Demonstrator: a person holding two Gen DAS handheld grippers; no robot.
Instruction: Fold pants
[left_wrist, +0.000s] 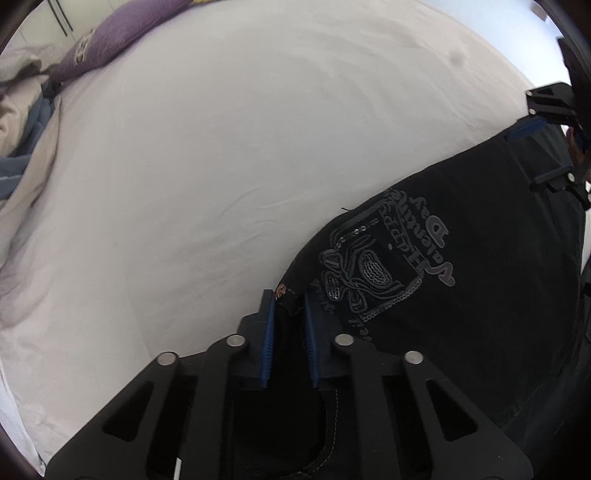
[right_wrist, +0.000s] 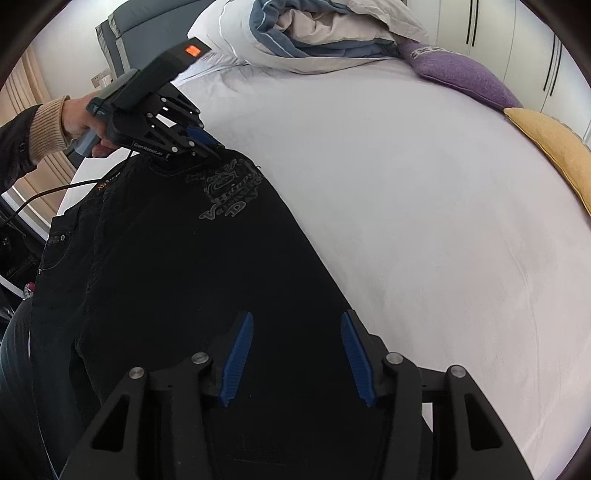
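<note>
Left tongs pinched a corner of the black pants near a copper rivet, the blue pads nearly together on the cloth. Right tongs stood wide apart above the dark fabric, gripping nothing. The pants lay spread along the near edge of the bed, their grey printed emblem facing up, on a pale sheet. From the right wrist, the person's left hand was seen gripping the other tool's handle. A rumpled duvet, a purple pillow and a yellow cushion lay at the bed's far side.
</note>
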